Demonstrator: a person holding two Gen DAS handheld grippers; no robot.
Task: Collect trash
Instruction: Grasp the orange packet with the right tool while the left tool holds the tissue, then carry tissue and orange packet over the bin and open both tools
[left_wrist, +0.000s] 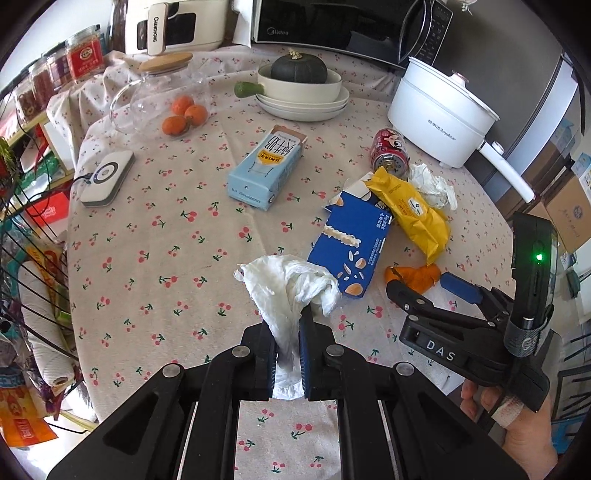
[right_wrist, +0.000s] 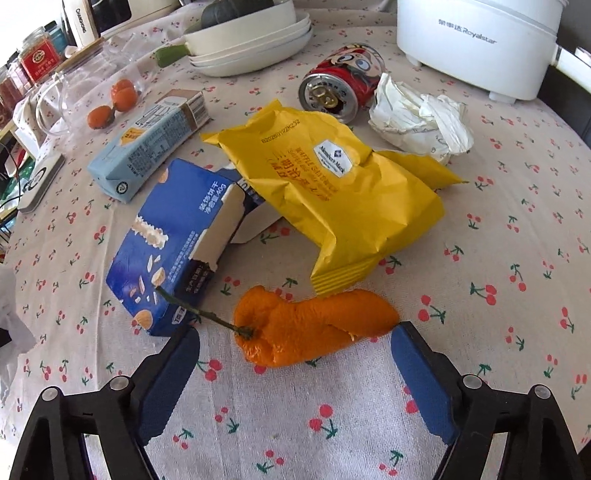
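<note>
The left gripper (left_wrist: 288, 332) is clamped on a crumpled white tissue (left_wrist: 291, 284), which sticks up from between its fingers above the table (left_wrist: 166, 258), so one piece of trash is in hand, though no bin shows in either view and nothing can be called disposed of yet. The right gripper (right_wrist: 295, 343) stands wide apart with nothing between its pads, its fingers straddling an orange peel (right_wrist: 314, 328) that lies on the cloth just ahead of them; I judge this the next piece to be taken. Beyond the peel, still to collect, lie one blue snack box (right_wrist: 173, 240) torn open just left of the right fingers, one yellow wrapper (right_wrist: 332, 184) resting partly on it straight ahead, one light-blue carton (right_wrist: 147, 151) farther ahead and left, one red can (right_wrist: 340, 88) on its side far ahead, and one second wad of white paper (right_wrist: 421, 118) to the can's right. That makes seven pieces counted, six of them lying loose. Three small oranges (left_wrist: 184, 114) sit inside a glass jar (left_wrist: 162, 96) far ahead and left of the left gripper, likely not trash
</note>
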